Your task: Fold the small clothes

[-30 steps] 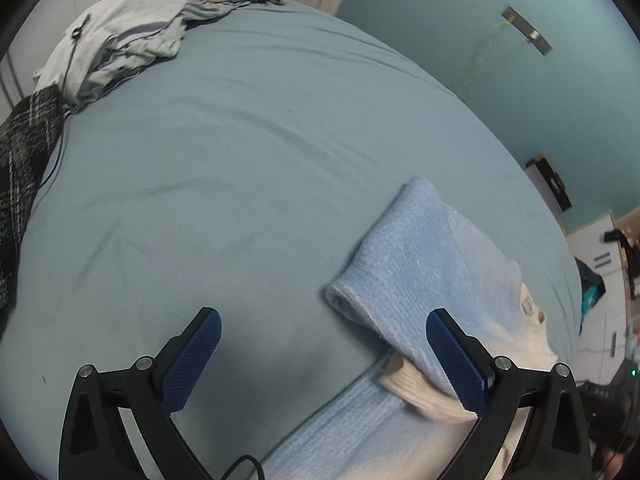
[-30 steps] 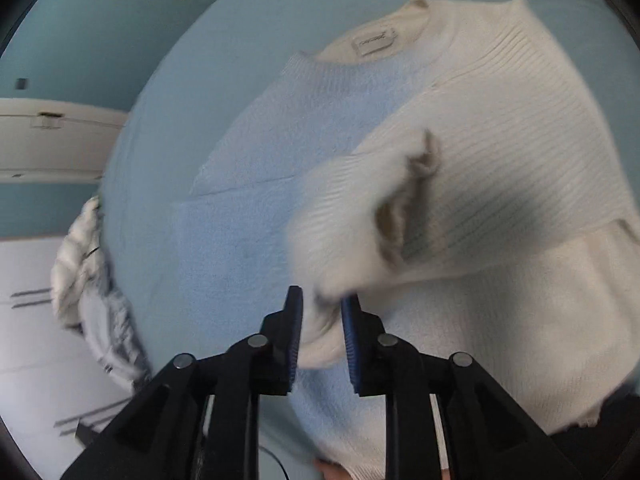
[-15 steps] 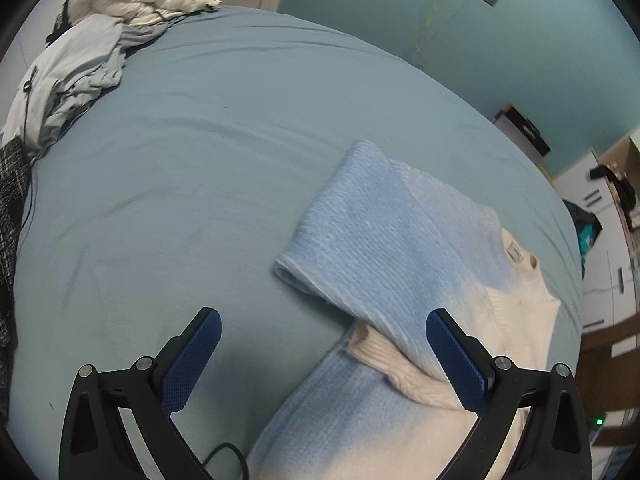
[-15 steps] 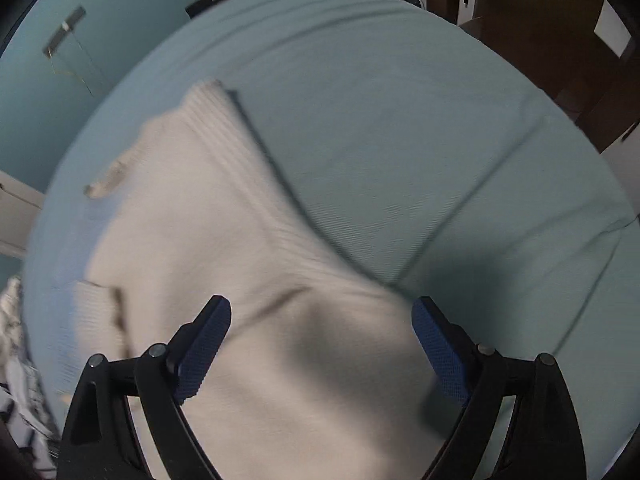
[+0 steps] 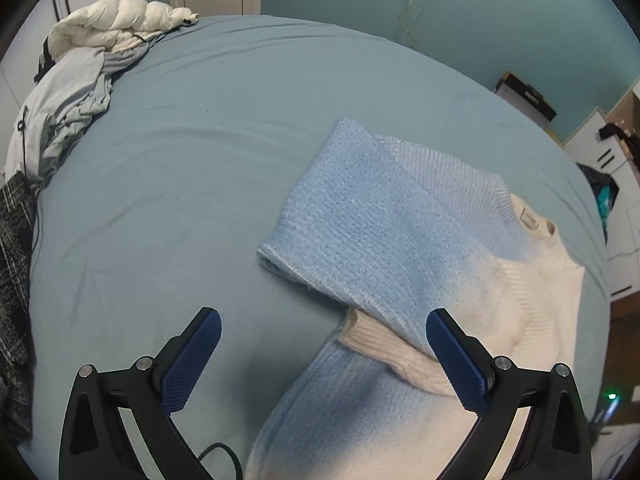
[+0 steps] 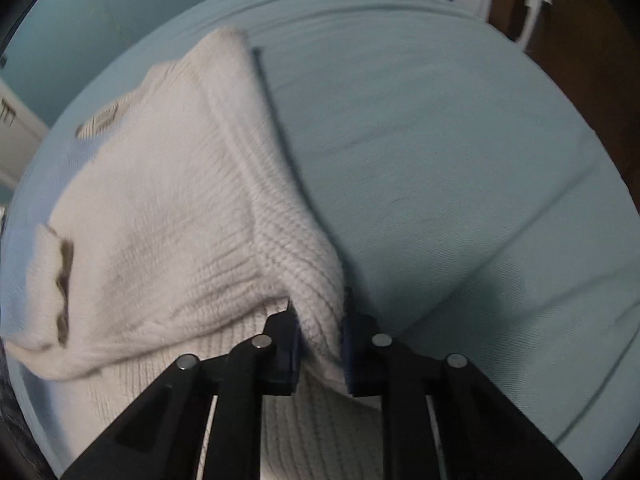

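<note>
The right gripper (image 6: 320, 336) has just closed on the sweater's (image 6: 168, 216) white edge. The left gripper (image 5: 320, 356) hangs wide apart over the sweater's blue sleeve (image 5: 352, 216) on the bed (image 5: 180, 140)

Loads of open bed (image 5: 192, 184) left of the sweater (image 5: 380, 232) in the left wrist view, flat sheet all the way out. Only clutter there was the clothes pile (image 5: 76, 92) at the far left edge, with a dark checked garment (image 5: 14, 264) nearer. In the right wrist view the sheet right of the sweater lay bare too. The near middle was blocked by the knit itself.
</note>
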`<state>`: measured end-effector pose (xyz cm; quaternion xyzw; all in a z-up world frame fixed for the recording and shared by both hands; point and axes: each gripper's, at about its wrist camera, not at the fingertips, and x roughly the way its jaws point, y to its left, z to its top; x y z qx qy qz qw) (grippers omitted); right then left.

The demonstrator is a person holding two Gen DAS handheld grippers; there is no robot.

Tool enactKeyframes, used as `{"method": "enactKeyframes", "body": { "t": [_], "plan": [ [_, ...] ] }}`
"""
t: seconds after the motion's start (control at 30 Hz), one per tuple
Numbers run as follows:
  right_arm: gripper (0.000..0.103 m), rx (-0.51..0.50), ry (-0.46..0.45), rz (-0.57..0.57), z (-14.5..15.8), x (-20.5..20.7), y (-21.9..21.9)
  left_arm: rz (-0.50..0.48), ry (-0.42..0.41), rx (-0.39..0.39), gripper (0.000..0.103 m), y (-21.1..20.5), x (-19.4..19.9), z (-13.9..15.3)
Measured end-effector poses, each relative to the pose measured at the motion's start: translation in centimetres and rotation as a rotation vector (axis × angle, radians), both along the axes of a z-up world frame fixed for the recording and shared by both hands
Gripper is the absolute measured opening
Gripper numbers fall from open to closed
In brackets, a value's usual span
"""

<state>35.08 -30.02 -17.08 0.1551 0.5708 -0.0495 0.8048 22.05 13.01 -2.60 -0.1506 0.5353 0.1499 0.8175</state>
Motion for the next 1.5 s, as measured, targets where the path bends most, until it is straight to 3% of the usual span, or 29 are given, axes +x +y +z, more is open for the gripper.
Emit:
{"method": "enactKeyframes", "body": {
  "t": [0.1,0.17,0.23,0.3,0.37,0.4,0.43,0.5,0.53,0.6,0.67,0.77,0.83,0.87,0.93,1.03,1.07,1.13,1.27,1.4,1.5],
  "plan": [
    [0.008,-0.068,-0.103,-0.072,2.7,-1.2,-0.6,-0.008,-0.001,0.043,0.103,-0.3,0.0,0.3],
    [0.008,-0.087,-0.121,-0.11,3.4,-1.6,-0.7,-0.006,-0.004,0.061,0.103,-0.4,-0.1,0.5],
    [0.008,-0.128,-0.078,-0.132,2.3,-1.7,-1.0,-0.005,-0.004,0.063,0.103,-0.2,-0.3,0.5],
    [0.008,-0.096,0.009,-0.149,-0.1,-1.4,-1.7,0.005,0.006,0.051,0.103,0.2,-0.4,0.3],
    [0.01,-0.053,0.015,-0.149,-0.5,-1.1,-2.0,0.021,0.009,0.033,0.103,0.7,-0.5,0.1],
    [0.018,-0.058,0.008,-0.133,0.2,-1.3,-1.9,0.027,0.008,0.027,0.103,0.9,-0.6,0.2],
    [0.034,-0.045,0.026,-0.147,0.7,-1.8,-2.1,0.032,0.003,0.022,0.103,1.1,-0.7,0.2],
    [0.053,-0.031,0.054,-0.266,2.4,-4.2,-3.6,0.031,-0.014,0.02,0.103,1.2,-0.7,0.5],
    [0.053,-0.022,0.026,-0.309,3.5,-4.8,-4.1,0.028,-0.023,0.026,0.103,1.1,-0.7,0.6],
    [0.056,-0.025,-0.12,-0.384,6.7,-7.4,-3.9,0.018,-0.028,0.043,0.103,0.9,-0.5,0.8],
    [0.06,-0.053,-0.2,-0.322,8.2,-7.3,-1.8,-0.002,-0.033,0.055,0.103,0.4,-0.3,0.9],
    [0.06,-0.017,-0.248,-0.071,7.7,-5.1,3.1,-0.026,-0.021,0.08,0.103,0.3,0.1,0.8],
    [0.06,0.012,-0.206,0.062,5.5,-3.0,5.7,-0.01,-0.014,0.1,0.103,0.8,0.0,0.9],
    [0.06,-0.001,-0.117,0.119,3.1,-1.9,7.2,0.009,-0.017,0.104,0.103,1.3,-0.1,1.1],
    [0.061,-0.051,0.017,0.138,-0.1,-1.1,8.0,0.048,-0.03,0.096,0.103,2.2,-0.4,1.5],
    [0.062,-0.125,-0.046,0.071,3.5,-2.1,9.7,0.105,-0.056,0.068,0.103,3.7,-0.8,1.9],
    [0.062,-0.067,-0.082,0.098,5.2,-2.2,10.7,0.119,-0.063,0.056,0.103,4.1,-0.9,2.0],
    [0.062,0.196,-0.088,0.132,7.3,-1.8,12.8,0.131,-0.066,0.034,0.103,4.7,-0.9,1.9],
    [0.062,0.679,0.172,0.078,3.6,-0.5,17.1,0.148,-0.06,-0.012,0.103,5.6,-1.0,1.5],
    [0.057,0.839,0.281,-0.027,-1.2,-0.3,19.7,0.166,-0.071,-0.052,0.103,6.1,-1.5,1.4],
    [0.056,0.881,0.254,-0.127,-2.3,-0.3,20.2,0.151,-0.076,-0.073,0.103,6.2,-1.4,1.4]
  ]
}}
